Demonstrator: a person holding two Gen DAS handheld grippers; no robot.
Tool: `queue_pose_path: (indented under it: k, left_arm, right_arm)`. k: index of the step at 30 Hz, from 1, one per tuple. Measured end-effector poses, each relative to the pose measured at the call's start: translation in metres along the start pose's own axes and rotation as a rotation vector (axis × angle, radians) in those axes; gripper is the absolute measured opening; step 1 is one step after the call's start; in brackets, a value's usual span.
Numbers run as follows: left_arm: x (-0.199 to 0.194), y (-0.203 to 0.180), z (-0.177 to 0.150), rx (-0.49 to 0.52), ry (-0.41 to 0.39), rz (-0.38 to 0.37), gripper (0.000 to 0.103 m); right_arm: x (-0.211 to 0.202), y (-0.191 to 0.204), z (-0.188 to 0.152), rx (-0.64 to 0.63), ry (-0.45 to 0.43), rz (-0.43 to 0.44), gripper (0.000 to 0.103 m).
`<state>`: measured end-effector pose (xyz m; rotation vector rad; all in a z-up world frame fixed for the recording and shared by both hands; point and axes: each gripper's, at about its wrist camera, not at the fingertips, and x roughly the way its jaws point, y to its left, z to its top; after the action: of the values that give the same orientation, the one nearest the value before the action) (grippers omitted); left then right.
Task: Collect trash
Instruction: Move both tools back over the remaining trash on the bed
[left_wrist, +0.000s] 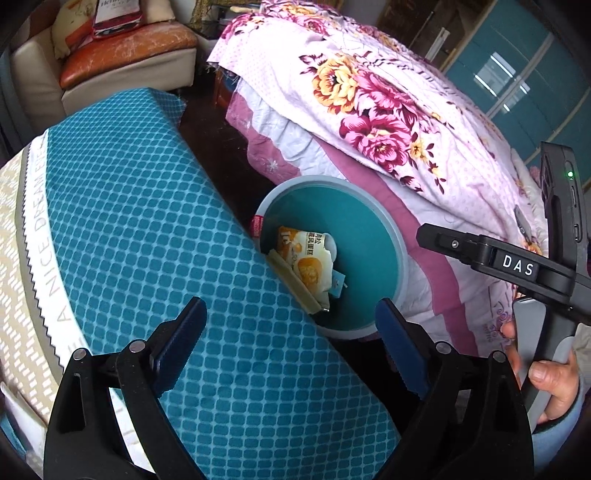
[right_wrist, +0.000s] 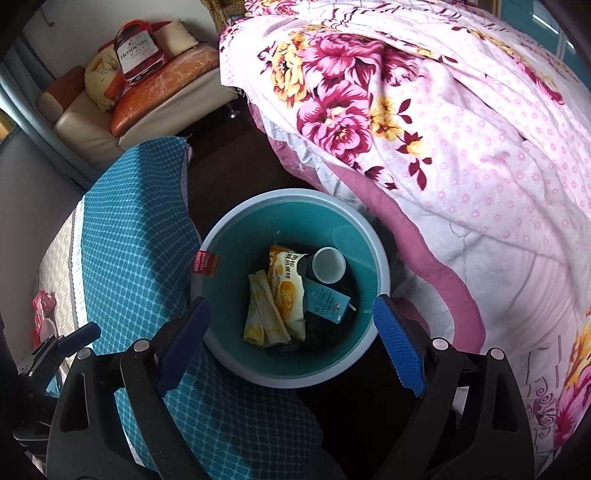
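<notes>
**Both grippers empty over the bin**

While both tools hung above the bin (right_wrist: 295, 288), its load sat at the bottom: snack wrapper (right_wrist: 286, 288), yellow packet (right_wrist: 264, 317), cup (right_wrist: 328, 264), blue carton (right_wrist: 327, 301). A red scrap (right_wrist: 205, 263) clung to the rim.

Left hand-held gripper (left_wrist: 291, 343): jaws wide, nothing between, pitched steeply down over the blue cushion (left_wrist: 147, 221) beside the bin. Right hand-held gripper (right_wrist: 291, 339): jaws wide, empty, centred on the bin mouth.

Judgement: drop looked complete. Best next: lift clear of the rim, avoid snagging the quilt (right_wrist: 443, 129), then seek remaining litter, perhaps the pink bag (right_wrist: 42, 302).
</notes>
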<state>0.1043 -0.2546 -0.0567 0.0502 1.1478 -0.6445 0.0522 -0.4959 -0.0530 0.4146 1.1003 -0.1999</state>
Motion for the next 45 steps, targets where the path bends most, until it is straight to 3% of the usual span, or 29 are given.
queue_pose_path:
  k: [20,29,38,45]
  left_arm:
    - [-0.087,0.094,-0.063,-0.122,-0.089,0.066,0.093]
    - [-0.141,0.150,-0.102,-0.155,-0.146,0.140,0.093]
    - [-0.187,0.223,-0.161,-0.203,-0.168,0.259,0.093]
    - [-0.199,0.275,-0.197,-0.289,-0.163,0.271,0.093]
  right_arm:
    - [-0.013,0.127,-0.034,-0.204,0.058,0.076,0.086]
    - [-0.011,0.197,-0.062,-0.356,0.093,0.092,0.086]
    - [-0.001,0.270,-0.101,-0.554,0.151,0.103,0.086]
    - [0.017,0.334,-0.139,-0.745,0.191,0.198,0.086]
